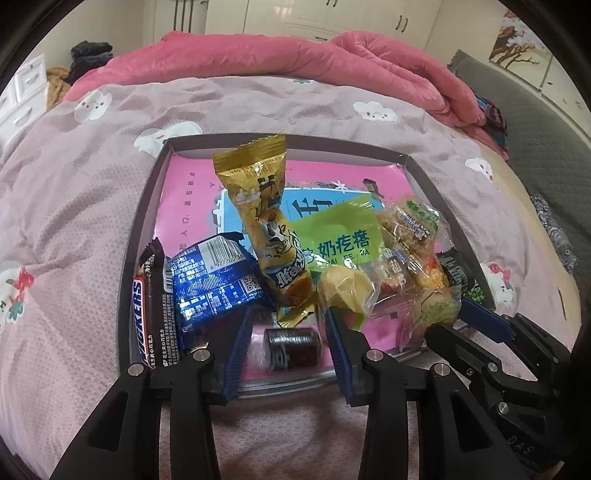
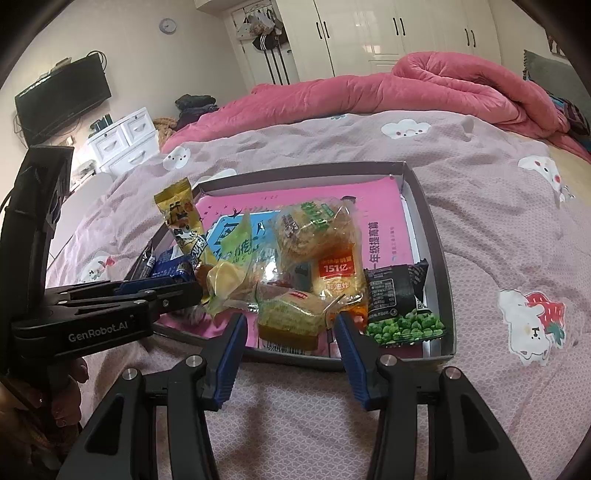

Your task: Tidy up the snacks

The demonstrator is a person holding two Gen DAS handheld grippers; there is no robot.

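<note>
A bed is filling most of the room, and a mauve bedsheet [image 2: 461, 192] with cloud prints is covering it. A pink quilt [image 2: 424, 85] is lying bunched along the far side. White wardrobe doors [image 2: 369, 33] are standing behind. A black television [image 2: 62, 96] is hanging on the left wall, above a white drawer unit [image 2: 125, 140]. A round clock [image 2: 168, 26] is hanging higher up.

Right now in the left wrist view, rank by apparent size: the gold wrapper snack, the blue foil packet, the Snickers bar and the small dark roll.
1. Gold wrapper snack, though it stands up toward the camera.
2-3. Blue foil packet and brown Snickers bar, too close to rank.
4. Small dark roll.
</note>
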